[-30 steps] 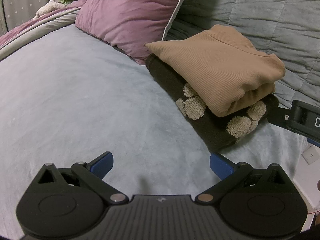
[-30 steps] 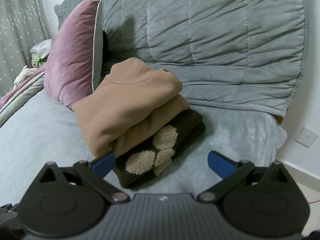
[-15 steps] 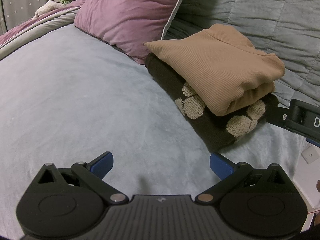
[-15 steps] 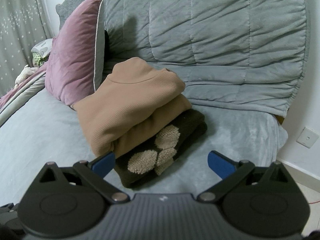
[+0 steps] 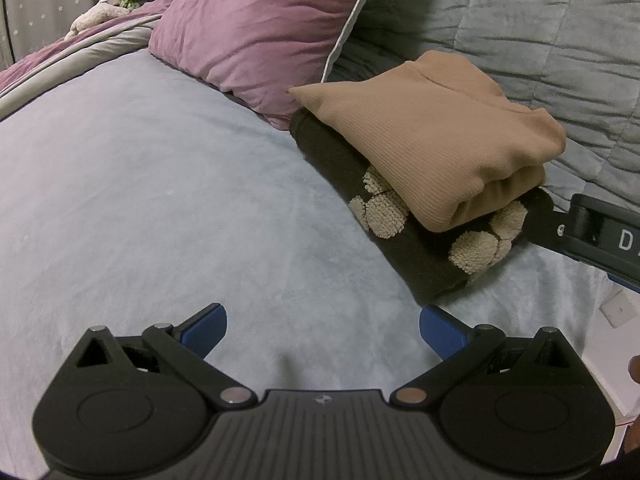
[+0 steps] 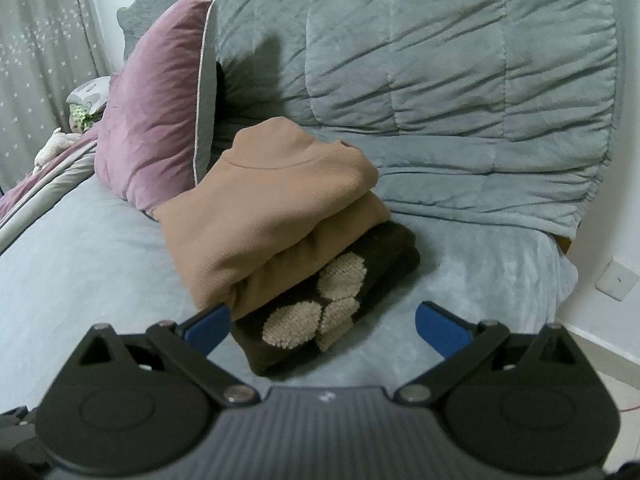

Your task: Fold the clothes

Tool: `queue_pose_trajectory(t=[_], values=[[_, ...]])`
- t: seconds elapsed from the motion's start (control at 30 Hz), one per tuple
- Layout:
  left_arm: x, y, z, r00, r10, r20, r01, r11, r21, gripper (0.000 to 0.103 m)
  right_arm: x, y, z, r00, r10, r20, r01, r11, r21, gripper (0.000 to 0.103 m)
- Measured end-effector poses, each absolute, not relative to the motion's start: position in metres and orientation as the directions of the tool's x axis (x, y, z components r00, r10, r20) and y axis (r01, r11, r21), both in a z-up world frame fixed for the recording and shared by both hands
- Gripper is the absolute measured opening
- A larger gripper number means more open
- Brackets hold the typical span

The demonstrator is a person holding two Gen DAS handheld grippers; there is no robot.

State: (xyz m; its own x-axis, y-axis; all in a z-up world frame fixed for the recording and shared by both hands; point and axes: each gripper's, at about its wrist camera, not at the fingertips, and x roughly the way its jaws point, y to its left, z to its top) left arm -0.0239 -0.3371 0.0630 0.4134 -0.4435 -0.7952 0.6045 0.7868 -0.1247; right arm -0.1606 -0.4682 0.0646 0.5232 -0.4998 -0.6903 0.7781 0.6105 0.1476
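Two folded tops stacked on the bed (image 5: 160, 200), tan (image 6: 264, 216) over brown (image 6: 376, 256) (paw-print patches), both grippers, left (image 5: 323, 330) and right (image 6: 323, 326), spread wide, empty.

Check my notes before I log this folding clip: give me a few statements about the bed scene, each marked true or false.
1. The folded tan ribbed top lies on the dark brown garment with cream tufted patches. True.
2. The left tool is clamped on cloth. False: it is open, holding nothing.
3. The mauve velvet pillow lies on top of the stack. False: it stands beside it.
4. The right tool is open. True.
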Motion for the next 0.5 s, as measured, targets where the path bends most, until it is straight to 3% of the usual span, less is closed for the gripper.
queue_pose_trajectory(t=[0.5], values=[[-0.036, -0.236, 0.099, 0.516, -0.354, -0.780, 0.470, 0.878, -0.088, 0.103, -0.145, -0.417, 0.095, 0.657, -0.405, -0.636, 0.640, 0.746, 0.185, 0.103]])
